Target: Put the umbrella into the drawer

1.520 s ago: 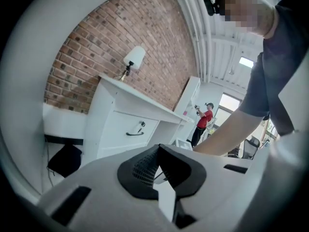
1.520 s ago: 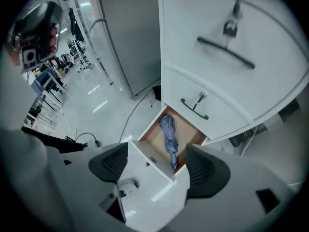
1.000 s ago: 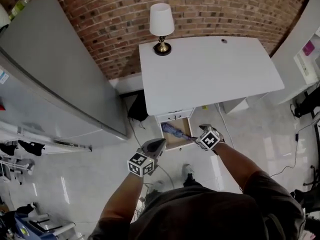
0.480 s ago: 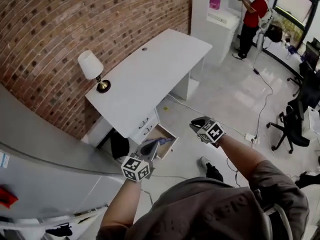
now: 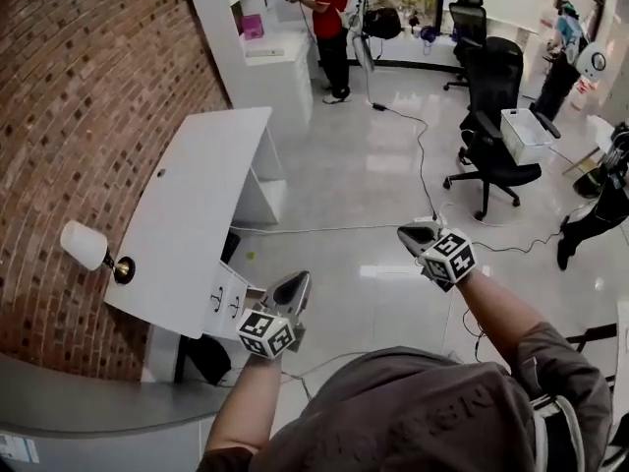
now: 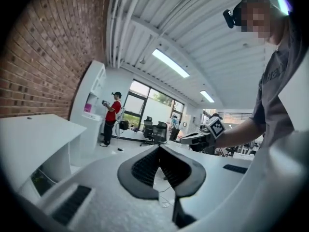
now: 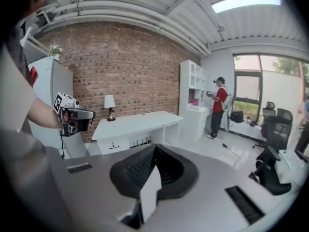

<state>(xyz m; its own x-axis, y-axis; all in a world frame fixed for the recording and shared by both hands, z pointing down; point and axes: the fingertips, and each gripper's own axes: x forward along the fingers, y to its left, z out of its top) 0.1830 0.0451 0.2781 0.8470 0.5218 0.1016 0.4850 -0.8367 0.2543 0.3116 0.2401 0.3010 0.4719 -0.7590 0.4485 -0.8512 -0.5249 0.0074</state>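
The umbrella shows in no current view. The white desk [image 5: 197, 195] stands at the left by the brick wall, its drawer fronts [image 5: 226, 301] partly hidden behind my left gripper [image 5: 297, 282]. That gripper is raised in front of me, shut and empty, its tips [image 6: 159, 149] meeting. My right gripper [image 5: 419, 232] is held up over the open floor. Its jaws have just closed and are shut [image 7: 154, 147] with nothing between them. In the right gripper view the desk [image 7: 137, 122] and a drawer front [image 7: 113, 145] lie beyond the left gripper [image 7: 79, 115].
A lamp [image 5: 86, 246] stands on the desk's near end. A person in red [image 5: 329, 8] stands by a white shelf unit [image 5: 260, 57]. An office chair [image 5: 491, 116], a white bin [image 5: 526, 134] and a floor cable [image 5: 393, 226] lie to the right. A fridge [image 7: 53, 95] stands left of the desk.
Both grippers have risen away from the open drawer where the umbrella lay. The head view has swung toward the office, and the umbrella and the open drawer are out of sight.
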